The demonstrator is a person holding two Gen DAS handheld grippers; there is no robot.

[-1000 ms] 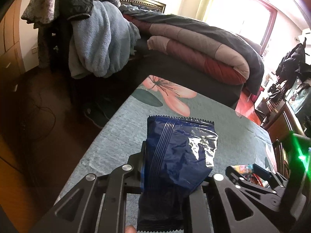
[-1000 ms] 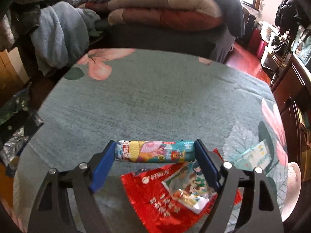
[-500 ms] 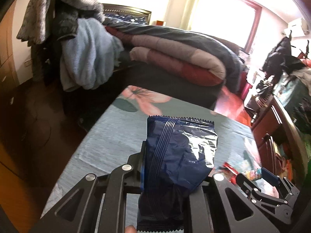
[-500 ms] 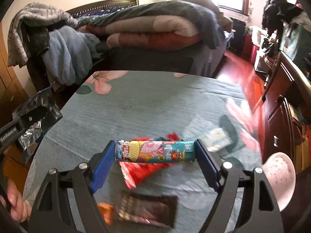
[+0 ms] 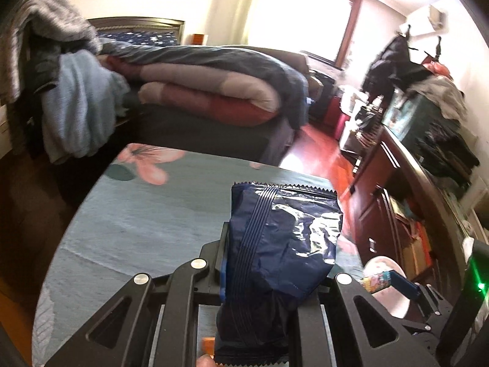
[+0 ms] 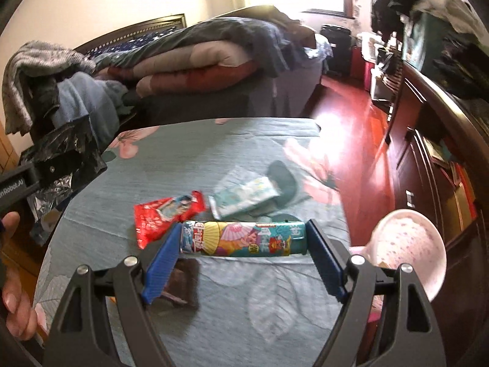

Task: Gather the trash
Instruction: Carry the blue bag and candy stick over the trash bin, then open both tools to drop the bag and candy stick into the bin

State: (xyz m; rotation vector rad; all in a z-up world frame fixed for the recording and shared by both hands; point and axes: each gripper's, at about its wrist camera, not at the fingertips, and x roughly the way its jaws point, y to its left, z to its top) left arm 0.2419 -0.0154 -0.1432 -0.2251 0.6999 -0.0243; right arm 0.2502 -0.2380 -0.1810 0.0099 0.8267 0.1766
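Here the left gripper (image 5: 276,263) has its jaws clenched on a dark blue wrapper (image 5: 281,244), held above the floral table (image 5: 146,214). The right gripper's (image 6: 243,255) blue jaws grasp a colourful tube-shaped packet (image 6: 244,238) end to end. Beyond that packet, a red wrapper (image 6: 165,217) and a pale wrapper (image 6: 244,195) lie on the table; right of it sits a pink bin (image 6: 409,244).

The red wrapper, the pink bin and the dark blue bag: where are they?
red wrapper (image 6: 159,218), right wrist view, middle of its crinkled face
pink bin (image 6: 408,241), right wrist view, inside wall
dark blue bag (image 5: 284,244), left wrist view, shiny front
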